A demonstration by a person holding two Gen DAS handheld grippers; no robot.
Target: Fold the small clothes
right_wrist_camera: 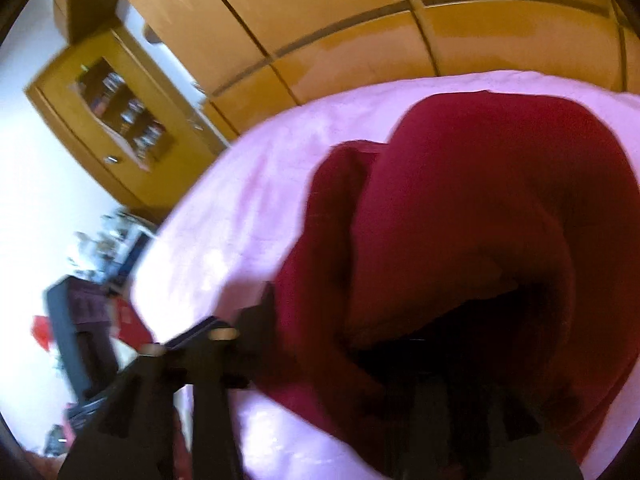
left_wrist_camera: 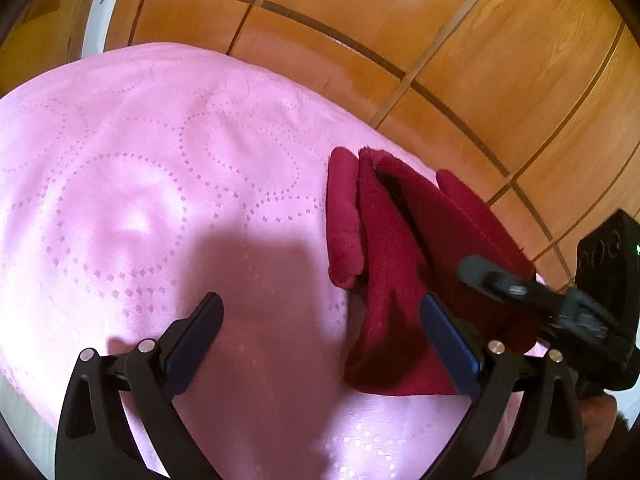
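The dark red garment (left_wrist_camera: 384,248) lies bunched on the pink bed cover (left_wrist_camera: 140,184). The left claw (left_wrist_camera: 320,340) is wide open, holding nothing. The right claw (left_wrist_camera: 500,284) is in the cloth, but I cannot tell its grip. The fold could fall apart if that cloth slips.

I see one dark red fleecy garment (left_wrist_camera: 384,248) bunched in upright folds; it lies on the pink bedspread (left_wrist_camera: 140,184) near its edge.

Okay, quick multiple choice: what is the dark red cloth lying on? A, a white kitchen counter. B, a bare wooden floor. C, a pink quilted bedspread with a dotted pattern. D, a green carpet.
C: the dark red cloth lies on the pink quilted bedspread, whose dotted stitching shows all round it.
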